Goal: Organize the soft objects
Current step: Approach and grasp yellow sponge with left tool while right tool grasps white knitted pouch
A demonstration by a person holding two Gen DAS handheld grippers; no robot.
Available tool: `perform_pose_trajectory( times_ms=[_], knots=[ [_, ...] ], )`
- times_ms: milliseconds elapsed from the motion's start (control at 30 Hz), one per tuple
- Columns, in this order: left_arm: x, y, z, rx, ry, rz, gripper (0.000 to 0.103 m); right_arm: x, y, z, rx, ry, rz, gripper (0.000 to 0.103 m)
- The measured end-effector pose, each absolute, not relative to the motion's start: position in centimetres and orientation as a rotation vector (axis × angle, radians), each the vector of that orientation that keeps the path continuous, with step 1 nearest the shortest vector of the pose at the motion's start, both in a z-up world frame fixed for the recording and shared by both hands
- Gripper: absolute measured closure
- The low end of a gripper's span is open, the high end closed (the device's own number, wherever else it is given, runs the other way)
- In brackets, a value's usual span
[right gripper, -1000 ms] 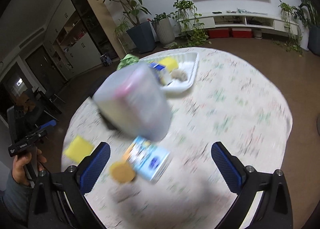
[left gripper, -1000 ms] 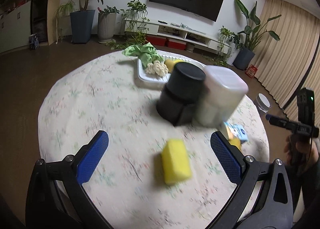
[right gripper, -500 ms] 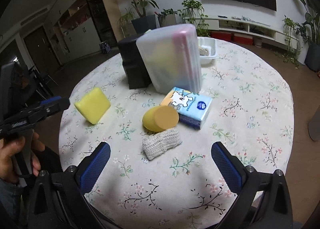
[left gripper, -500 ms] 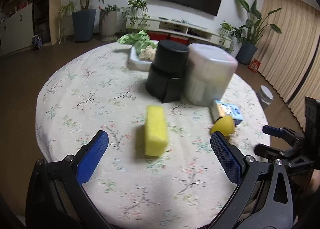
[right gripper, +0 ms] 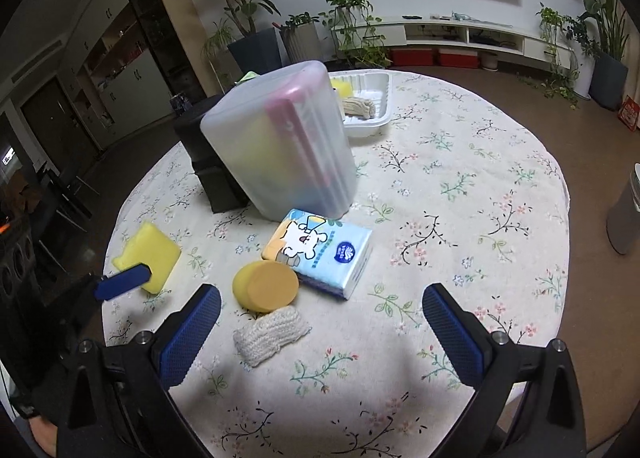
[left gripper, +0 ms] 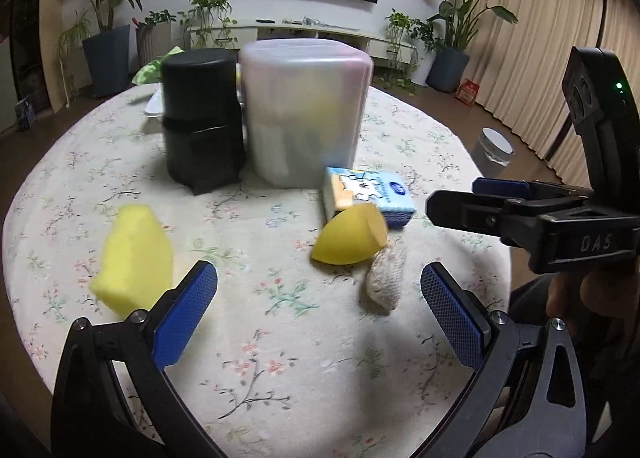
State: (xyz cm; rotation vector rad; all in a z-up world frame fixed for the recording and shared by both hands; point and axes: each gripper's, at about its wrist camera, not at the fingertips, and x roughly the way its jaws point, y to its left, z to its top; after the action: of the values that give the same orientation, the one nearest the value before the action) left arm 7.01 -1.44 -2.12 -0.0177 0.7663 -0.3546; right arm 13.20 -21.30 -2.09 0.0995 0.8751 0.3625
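Note:
A yellow rectangular sponge (left gripper: 134, 258) (right gripper: 150, 256) lies at the near left of the round table. A yellow-orange egg-shaped sponge (left gripper: 352, 236) (right gripper: 266, 286) rests beside a white knitted cloth (left gripper: 386, 276) (right gripper: 272, 334) and a blue tissue pack (left gripper: 370, 194) (right gripper: 324, 254). My left gripper (left gripper: 320, 314) hovers open above the near table, its left finger next to the rectangular sponge. My right gripper (right gripper: 320, 334) is open above the knitted cloth, and it shows from the side in the left wrist view (left gripper: 480, 202). Neither holds anything.
A frosted plastic bin (left gripper: 304, 110) (right gripper: 280, 142) and a black canister (left gripper: 202, 118) (right gripper: 208, 166) stand mid-table. A white tray (right gripper: 366, 98) with a sponge and a cloth sits behind them, green cloth (left gripper: 150, 70) beside it. A grey waste bin (left gripper: 494, 146) stands on the floor.
Both grippers have swung and settled low over the near table. The egg-shaped sponge, knitted cloth and tissue pack now sit close ahead, and the rectangular sponge has shifted left in the left wrist view.

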Motion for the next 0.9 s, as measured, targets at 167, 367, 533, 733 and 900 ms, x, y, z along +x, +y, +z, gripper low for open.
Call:
perform_pose_trajectory(
  times_ms=[167,367,533,733,900],
  knots=[
    [5.6,3.0,-1.0,-0.062,0.712,-0.221,0.0,12.6,-20.3,-4.0,0.081,0.93,0.392,0.0],
    [4.3,6.5,-0.1,-0.08,0.676,-0.123,0.0,11.3,-17.5,-5.8,0.018,0.966,0.431,0.005],
    [5.0,6.6,-0.8,-0.078,0.704,-0.117,0.0,11.2,-16.2,-6.5,-0.04,0.972,0.423,0.018],
    [5.8,9.0,-0.8,-0.108,0.714,-0.061,0.0,11.2,-15.8,-7.0,-0.101,0.953,0.386,0.025],
    [8.3,10.2,-2.3,-0.121,0.812,-0.032,0.0,11.5,-16.0,-6.9,-0.079,0.953,0.391,0.025]
  ],
)
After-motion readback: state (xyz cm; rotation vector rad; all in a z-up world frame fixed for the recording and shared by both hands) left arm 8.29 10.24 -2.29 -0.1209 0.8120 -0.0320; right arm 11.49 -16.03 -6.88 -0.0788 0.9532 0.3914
